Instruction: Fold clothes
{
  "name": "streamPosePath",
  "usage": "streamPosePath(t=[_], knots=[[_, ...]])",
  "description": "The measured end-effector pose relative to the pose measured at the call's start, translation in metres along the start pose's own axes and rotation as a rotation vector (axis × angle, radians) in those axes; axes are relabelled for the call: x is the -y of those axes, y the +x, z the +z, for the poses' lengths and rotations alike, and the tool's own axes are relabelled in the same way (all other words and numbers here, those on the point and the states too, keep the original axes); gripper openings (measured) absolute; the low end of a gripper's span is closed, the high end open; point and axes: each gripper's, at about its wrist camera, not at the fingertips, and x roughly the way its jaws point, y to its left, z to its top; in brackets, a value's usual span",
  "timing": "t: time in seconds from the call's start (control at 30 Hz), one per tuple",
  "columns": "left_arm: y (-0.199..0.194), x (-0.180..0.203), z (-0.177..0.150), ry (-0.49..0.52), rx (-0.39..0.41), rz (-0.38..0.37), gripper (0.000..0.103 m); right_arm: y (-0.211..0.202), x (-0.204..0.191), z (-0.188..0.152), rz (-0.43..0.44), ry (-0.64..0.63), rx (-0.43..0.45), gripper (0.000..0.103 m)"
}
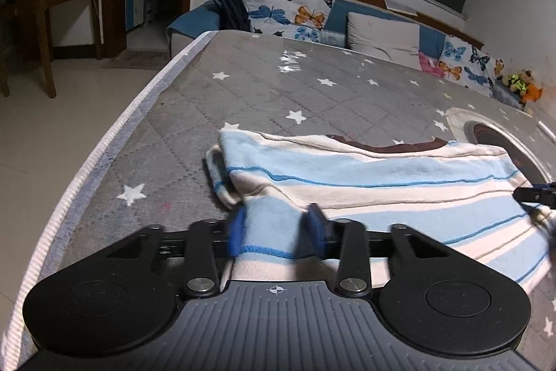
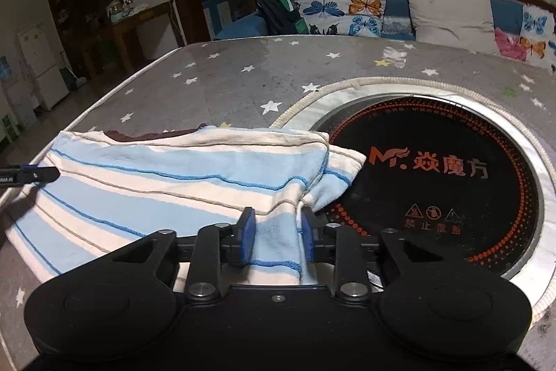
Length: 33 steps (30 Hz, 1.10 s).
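A folded garment with light-blue and cream stripes (image 1: pixel 382 176) lies on a grey star-print table cover (image 1: pixel 243 93); a dark maroon edge peeks out at its far side. My left gripper (image 1: pixel 276 228) is shut on the garment's near left corner, and the cloth rises into its blue pads. My right gripper (image 2: pixel 277 233) is shut on the garment (image 2: pixel 173 169) at its near right corner, where the cloth bunches between the pads. Each view also catches one of the other gripper's fingertips (image 1: pixel 535 195) (image 2: pixel 34 176) at its edge.
A round black induction hob (image 2: pixel 434 162) with a steel ring is set into the table right of the garment, whose right end overlaps its rim. The table's left edge (image 1: pixel 104 155) drops to a tiled floor. A sofa with butterfly cushions (image 1: pixel 288 9) stands behind.
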Motion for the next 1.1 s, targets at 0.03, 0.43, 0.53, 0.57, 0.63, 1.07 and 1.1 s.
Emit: streamPosePath(t=[0.03, 0.43, 0.53, 0.57, 0.63, 1.07, 1.1], knots=[[-0.003, -0.002, 0.000, -0.027, 0.006, -0.018, 0.018, -0.003, -0.002, 0.002, 0.000, -0.006, 0.007, 0.016], [-0.044, 0.023, 0.033, 0.033, 0.158, -0.087, 0.013, -0.032, -0.023, 0.030, 0.004, -0.092, 0.106, 0.013], [-0.043, 0.030, 0.050, 0.051, 0.190, -0.084, 0.013, -0.033, -0.028, 0.049, -0.007, -0.118, 0.136, 0.013], [-0.042, 0.032, 0.057, 0.058, 0.203, -0.082, 0.013, -0.031, -0.029, 0.056, -0.009, -0.125, 0.143, 0.013], [-0.037, 0.037, 0.078, 0.076, 0.238, -0.068, 0.013, -0.026, -0.029, 0.072, -0.025, -0.132, 0.159, 0.013], [0.065, 0.035, 0.150, 0.117, 0.224, 0.090, 0.014, 0.039, -0.004, 0.108, -0.112, -0.105, 0.138, 0.014], [0.080, 0.034, 0.148, 0.119, 0.196, 0.109, 0.014, 0.046, -0.001, 0.107, -0.119, -0.103, 0.127, 0.014]])
